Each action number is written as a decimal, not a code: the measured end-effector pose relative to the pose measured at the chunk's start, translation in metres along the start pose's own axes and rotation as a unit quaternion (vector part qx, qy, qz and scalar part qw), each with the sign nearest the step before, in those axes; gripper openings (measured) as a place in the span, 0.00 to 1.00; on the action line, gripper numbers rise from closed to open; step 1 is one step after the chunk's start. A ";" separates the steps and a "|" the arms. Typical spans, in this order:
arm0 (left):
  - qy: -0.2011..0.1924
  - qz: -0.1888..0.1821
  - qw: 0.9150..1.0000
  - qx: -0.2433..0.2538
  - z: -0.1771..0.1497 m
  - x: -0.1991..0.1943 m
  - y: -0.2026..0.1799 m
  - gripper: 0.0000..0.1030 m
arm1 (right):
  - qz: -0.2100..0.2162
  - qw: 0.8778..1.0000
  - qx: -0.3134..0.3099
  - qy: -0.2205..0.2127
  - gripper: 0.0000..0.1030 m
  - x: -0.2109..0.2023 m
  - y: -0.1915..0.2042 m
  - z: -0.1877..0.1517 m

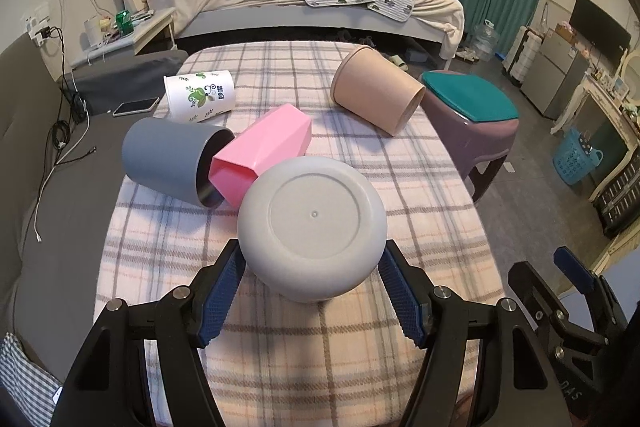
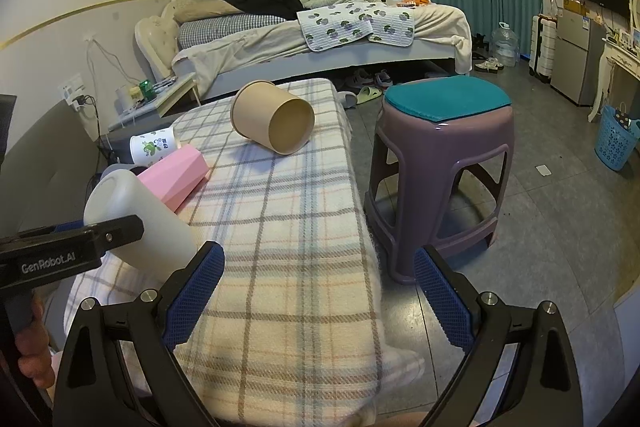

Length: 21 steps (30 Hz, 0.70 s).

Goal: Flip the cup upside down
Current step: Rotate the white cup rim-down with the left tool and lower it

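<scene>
Grey-white plastic cup [image 1: 312, 227] sits base-up at centre frame on the plaid cloth [image 1: 304, 355], between the left gripper [image 1: 312, 293] pads, which flank it; contact unclear. Right gripper [image 2: 318, 301] at lower frame is wide open, holding nothing. 4 other cups lie tipped beyond.

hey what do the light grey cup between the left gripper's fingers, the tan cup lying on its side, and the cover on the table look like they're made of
Light grey cup: probably matte molded plastic; its base shows a circular ridge and a small center dot.
Tan cup: smooth, dull, thin-walled with a rolled rim; plastic or coated paper, I can't tell which.
Table cover: woven plaid fabric with visible weave and a soft draped edge.
</scene>
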<state>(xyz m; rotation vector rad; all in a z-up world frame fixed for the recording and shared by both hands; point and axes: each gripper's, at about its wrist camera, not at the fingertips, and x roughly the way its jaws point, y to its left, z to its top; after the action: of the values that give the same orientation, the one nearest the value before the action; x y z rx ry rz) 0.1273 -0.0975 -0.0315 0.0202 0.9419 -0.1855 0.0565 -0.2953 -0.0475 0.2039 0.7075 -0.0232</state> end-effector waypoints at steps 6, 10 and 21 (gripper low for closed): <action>0.000 0.001 1.000 0.001 0.002 0.003 0.000 0.68 | 0.000 1.000 0.001 0.001 0.93 0.001 0.000 -0.001; -0.001 0.004 1.000 0.003 0.008 0.007 0.000 0.68 | 0.000 1.000 0.001 0.002 0.93 0.002 -0.001 -0.001; -0.004 0.012 1.000 0.019 0.009 0.006 -0.007 0.75 | -0.003 1.000 -0.001 -0.010 0.93 0.000 0.000 -0.001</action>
<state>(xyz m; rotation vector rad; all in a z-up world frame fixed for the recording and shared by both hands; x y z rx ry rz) 0.1368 -0.1067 -0.0310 0.0661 0.9298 -0.1812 0.0556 -0.2953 -0.0484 0.1988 0.6880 -0.0298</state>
